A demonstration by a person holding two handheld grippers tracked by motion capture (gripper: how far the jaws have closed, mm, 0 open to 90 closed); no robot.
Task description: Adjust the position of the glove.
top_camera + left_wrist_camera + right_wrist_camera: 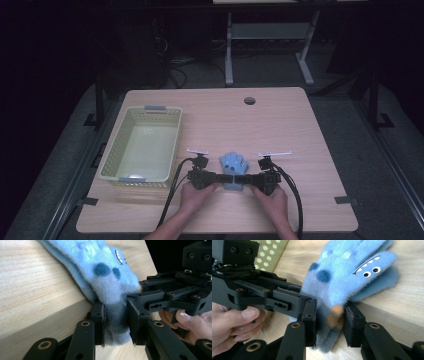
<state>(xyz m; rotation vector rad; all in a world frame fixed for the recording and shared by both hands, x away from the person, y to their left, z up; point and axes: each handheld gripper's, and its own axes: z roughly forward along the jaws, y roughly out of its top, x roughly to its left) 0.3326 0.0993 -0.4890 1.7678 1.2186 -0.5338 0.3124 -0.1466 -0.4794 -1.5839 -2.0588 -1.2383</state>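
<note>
A fuzzy blue glove (pixel 234 165) with darker spots and a cartoon monster face lies on the wooden table (pixel 280 125) near its front edge, fingers pointing away from the person. Both grippers meet at its cuff from opposite sides. My left gripper (pixel 227 178) comes in from the left. In the left gripper view its pads press the grey-blue cuff of the glove (pixel 110 272) between them, so the left gripper (pixel 115 322) is shut on it. The right gripper (pixel 330 322) pinches the cuff of the glove (pixel 352 270) by an orange patch. In the high view the right gripper (pixel 239 179) comes in from the right.
A pale yellow-green perforated basket (pixel 145 111) stands on the left half of the table, close to the left hand. A round cable hole (pixel 249 100) sits near the far edge. Cables trail from both grippers toward the front edge.
</note>
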